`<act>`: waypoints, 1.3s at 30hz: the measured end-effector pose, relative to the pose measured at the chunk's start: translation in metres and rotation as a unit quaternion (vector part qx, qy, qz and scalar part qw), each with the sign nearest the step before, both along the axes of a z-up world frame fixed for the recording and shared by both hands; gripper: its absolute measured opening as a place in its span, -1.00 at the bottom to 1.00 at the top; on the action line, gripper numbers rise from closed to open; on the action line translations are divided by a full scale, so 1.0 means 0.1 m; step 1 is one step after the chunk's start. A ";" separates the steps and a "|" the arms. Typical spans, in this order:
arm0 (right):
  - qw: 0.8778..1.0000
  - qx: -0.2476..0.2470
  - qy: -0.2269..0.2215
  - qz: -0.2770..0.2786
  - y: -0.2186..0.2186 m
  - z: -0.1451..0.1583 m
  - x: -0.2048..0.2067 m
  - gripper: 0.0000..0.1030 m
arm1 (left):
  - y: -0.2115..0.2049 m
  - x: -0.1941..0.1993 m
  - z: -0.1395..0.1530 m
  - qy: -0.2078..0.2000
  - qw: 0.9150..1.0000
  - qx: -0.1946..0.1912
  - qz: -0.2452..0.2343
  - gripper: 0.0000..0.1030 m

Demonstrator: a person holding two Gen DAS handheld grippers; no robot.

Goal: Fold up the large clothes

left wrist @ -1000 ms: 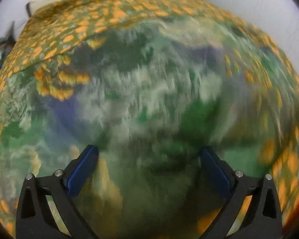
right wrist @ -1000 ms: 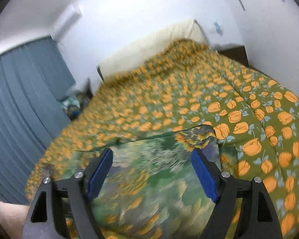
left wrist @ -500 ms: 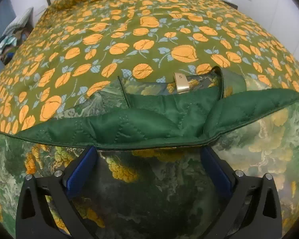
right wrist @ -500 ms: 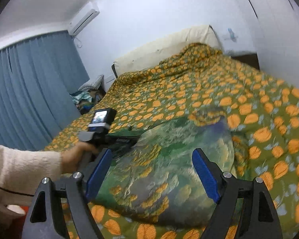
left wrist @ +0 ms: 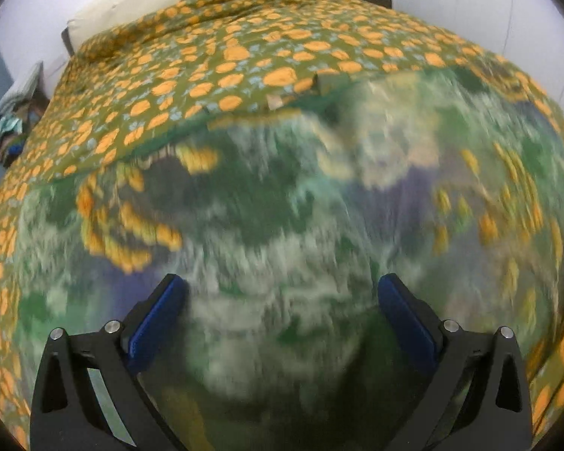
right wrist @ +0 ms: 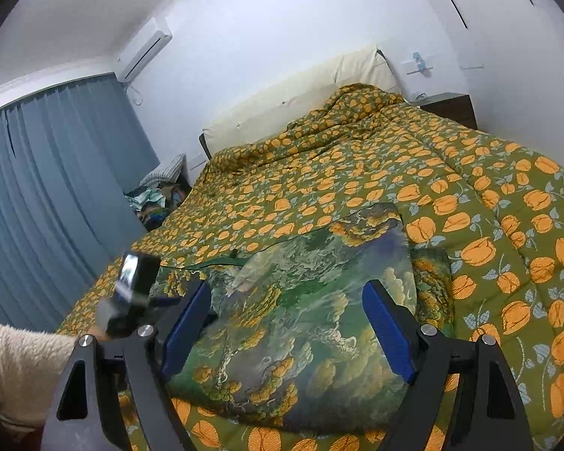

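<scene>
One padded green landscape-print jacket (right wrist: 304, 323), folded compact, lies toward the near edge of the orange-flowered olive bedspread (right wrist: 488, 195), probably for tidying. Two grippers, left gripper (left wrist: 282, 319) and right gripper (right wrist: 287, 329), hover over it, jaws wide and empty.

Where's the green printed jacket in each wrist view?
Left wrist: the jacket fills the centre and lower frame, motion-blurred, right ahead of the fingers.
Right wrist: the jacket lies lower centre, a folded bundle on the orange-flowered bedspread.
Shared landmark: the cream headboard at the bed's far end.
</scene>
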State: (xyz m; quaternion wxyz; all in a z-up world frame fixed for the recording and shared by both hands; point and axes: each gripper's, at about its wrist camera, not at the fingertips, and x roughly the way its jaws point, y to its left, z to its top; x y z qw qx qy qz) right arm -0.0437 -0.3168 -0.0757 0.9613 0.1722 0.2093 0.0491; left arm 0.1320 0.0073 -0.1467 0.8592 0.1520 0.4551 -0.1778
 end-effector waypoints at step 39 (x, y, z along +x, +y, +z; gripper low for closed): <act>0.995 0.062 0.030 -0.072 -0.54 -0.23 0.01 0.60 | -0.09 -1.32 -0.10 0.026 0.991 0.092 -0.096 0.98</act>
